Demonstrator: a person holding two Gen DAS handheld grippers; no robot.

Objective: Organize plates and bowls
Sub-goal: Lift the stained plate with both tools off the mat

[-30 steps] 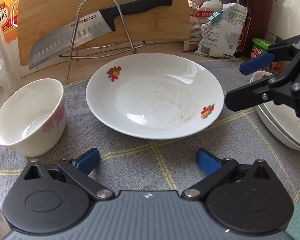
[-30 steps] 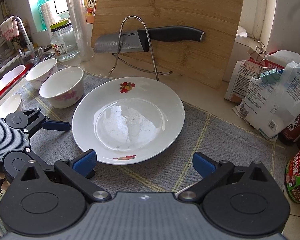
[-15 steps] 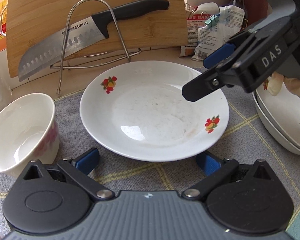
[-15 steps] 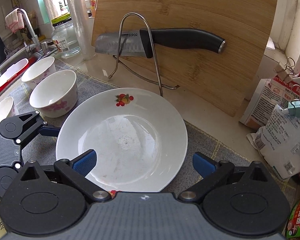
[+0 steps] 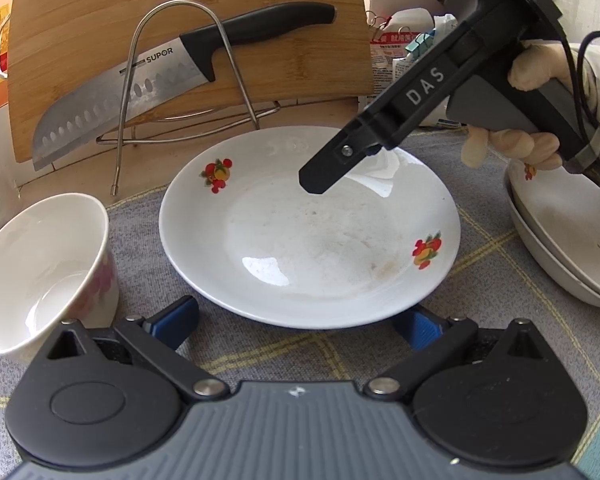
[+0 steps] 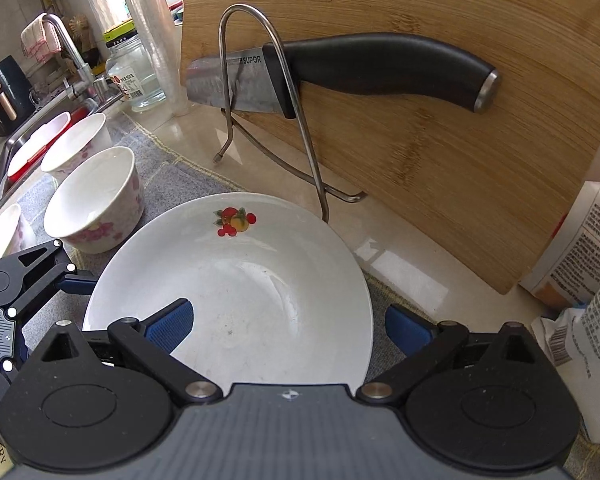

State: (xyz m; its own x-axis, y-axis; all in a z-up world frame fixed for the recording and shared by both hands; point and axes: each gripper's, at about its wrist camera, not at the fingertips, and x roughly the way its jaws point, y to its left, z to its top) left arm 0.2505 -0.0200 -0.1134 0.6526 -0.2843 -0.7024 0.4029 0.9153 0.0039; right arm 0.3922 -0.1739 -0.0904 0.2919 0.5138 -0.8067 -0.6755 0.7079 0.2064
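Because the right gripper (image 6: 286, 322), fingers spread, straddles the rim of the shallow white fruit-printed plate (image 6: 260, 280), a glancing pinch could let the plate slip onto the grey mat (image 5: 480, 264), while the left gripper (image 5: 296, 322) waits spread too.

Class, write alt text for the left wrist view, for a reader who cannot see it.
A white plate with fruit motifs lies on a grey mat, with the open left gripper at its near rim and the right gripper above its far side. A bowl stands left; a knife rests against a board behind.

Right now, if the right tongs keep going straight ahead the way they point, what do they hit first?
Probably the white plate: the open right tongs angle down over its bowl. Height above it is unclear.
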